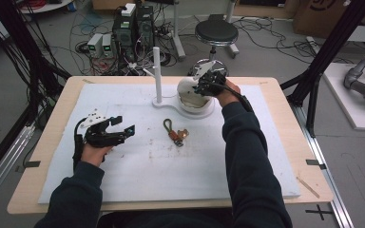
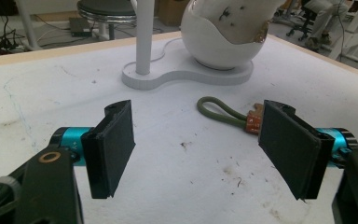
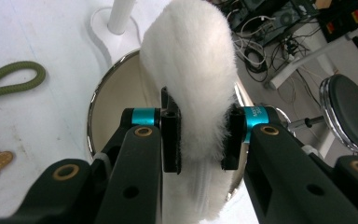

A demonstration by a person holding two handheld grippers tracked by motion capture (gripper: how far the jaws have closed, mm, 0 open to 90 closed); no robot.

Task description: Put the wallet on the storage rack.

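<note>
Right tongs [image 3: 200,135] pinch a white fluffy pad [image 3: 191,70] over the bowl [image 1: 188,95] at twelve o'clock — forearm stretched forward. Left tongs [image 2: 200,149] spread wide at nine o'clock, hovering low.

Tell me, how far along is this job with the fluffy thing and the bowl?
Midway, it seems. Done: the right hand-held gripper has shut on the white fluffy pad. In hand: it holds the pad at the bowl, partly above the rim; whether it is going in or coming out I cannot tell. Left: the keychain lies untouched on the mat, and the left hand-held gripper waits open near it.
</note>
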